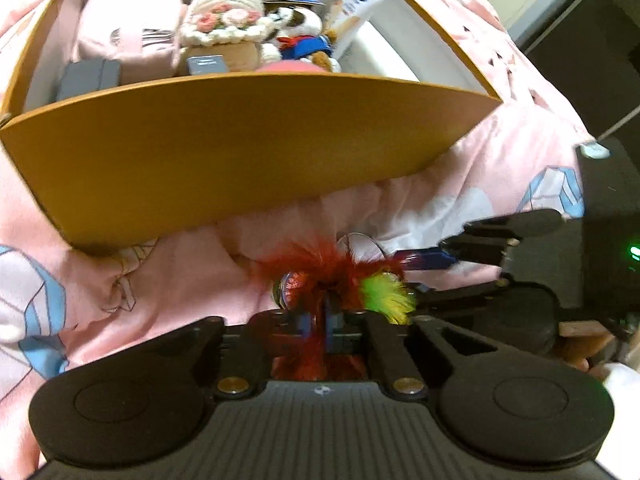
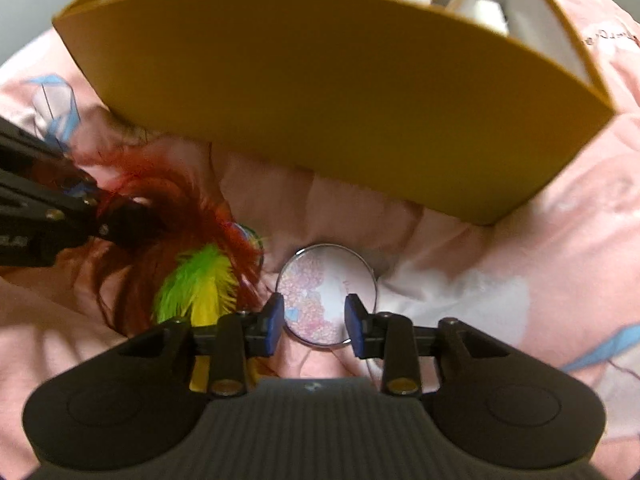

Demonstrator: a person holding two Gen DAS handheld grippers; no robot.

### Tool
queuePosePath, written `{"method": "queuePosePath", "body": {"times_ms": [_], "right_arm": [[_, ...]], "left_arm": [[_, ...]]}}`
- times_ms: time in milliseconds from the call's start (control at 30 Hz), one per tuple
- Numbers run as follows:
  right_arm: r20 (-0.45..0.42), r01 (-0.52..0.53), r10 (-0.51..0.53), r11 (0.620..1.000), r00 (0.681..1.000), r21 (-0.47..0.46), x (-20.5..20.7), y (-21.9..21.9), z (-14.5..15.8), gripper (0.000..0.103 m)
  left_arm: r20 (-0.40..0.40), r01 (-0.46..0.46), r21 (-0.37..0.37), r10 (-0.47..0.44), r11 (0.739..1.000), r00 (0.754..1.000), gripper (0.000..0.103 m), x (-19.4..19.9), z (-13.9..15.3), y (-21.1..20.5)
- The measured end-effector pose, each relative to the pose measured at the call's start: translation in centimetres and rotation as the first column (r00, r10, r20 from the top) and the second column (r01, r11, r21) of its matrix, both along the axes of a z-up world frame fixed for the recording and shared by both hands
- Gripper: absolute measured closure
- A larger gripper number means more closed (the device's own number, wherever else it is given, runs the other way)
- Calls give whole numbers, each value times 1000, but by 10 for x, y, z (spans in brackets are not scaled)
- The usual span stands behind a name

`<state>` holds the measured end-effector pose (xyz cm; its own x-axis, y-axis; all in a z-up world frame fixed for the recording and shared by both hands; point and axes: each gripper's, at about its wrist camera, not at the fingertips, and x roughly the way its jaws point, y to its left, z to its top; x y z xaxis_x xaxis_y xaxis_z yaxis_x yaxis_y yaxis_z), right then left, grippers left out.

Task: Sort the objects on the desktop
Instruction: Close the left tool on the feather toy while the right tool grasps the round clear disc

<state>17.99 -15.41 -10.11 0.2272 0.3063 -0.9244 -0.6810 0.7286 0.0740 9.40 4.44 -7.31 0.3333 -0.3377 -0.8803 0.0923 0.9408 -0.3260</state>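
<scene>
My left gripper is shut on a feather toy with red, green and yellow plumes, held just above the pink cloth in front of the orange box. In the right wrist view the same toy hangs from the left gripper at the left. My right gripper points down over a round, metal-rimmed disc with a pink pattern that lies on the cloth. Its blue pads stand apart on either side of the disc's near part, not pressing on it. The right gripper also shows in the left wrist view.
The orange box holds a crochet bunny, a small plush dog, a pink pouch, a cream tube and grey cases. A rumpled pink cloth covers the surface. A black device with a green light stands at the right.
</scene>
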Motion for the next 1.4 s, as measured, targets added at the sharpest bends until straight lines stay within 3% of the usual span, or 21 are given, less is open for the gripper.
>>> {"method": "queuePosePath", "body": {"times_ms": [167, 267, 367, 467, 600, 767, 867, 967, 1167, 1233, 1400], "right_arm": [[2, -24, 24, 998, 1000, -52, 6, 9, -15, 57], [-3, -49, 49, 996, 999, -70, 8, 13, -23, 56], [-13, -91, 90, 993, 996, -70, 8, 17, -29, 46], [36, -131, 136, 985, 990, -116, 5, 23, -35, 38], [70, -138, 150, 980, 986, -143, 7, 28, -43, 35], [74, -128, 139, 981, 988, -143, 11, 26, -42, 38], [79, -126, 139, 981, 987, -145, 9, 25, -37, 47], [97, -123, 138, 982, 986, -145, 3, 21, -28, 61], [222, -57, 96, 983, 970, -176, -6, 14, -6, 82], [257, -18, 75, 976, 964, -215, -5, 13, -5, 84], [195, -12, 44, 987, 980, -162, 12, 9, -9, 89]], "left_arm": [[36, 52, 48, -54, 998, 998, 47, 1, -2, -12], [48, 69, 36, -70, 997, 996, 46, 5, -5, -16], [31, 44, 36, -45, 998, 999, 46, 13, -14, -15], [13, 26, 14, -27, 1000, 1000, 46, 19, -24, -12], [11, 13, -10, -13, 1000, 1000, 46, 23, -32, -11], [19, -4, -94, 6, 996, 1000, 70, 24, -37, -6], [26, -8, -112, 11, 994, 1000, 84, 23, -37, -3], [43, -26, -96, 30, 995, 999, 89, 22, -31, -1], [49, -59, -64, 63, 996, 997, 91, 21, -26, 5], [48, -64, -66, 67, 996, 997, 91, 20, -26, 6], [40, -57, -81, 61, 995, 997, 91, 23, -30, 4]]}}
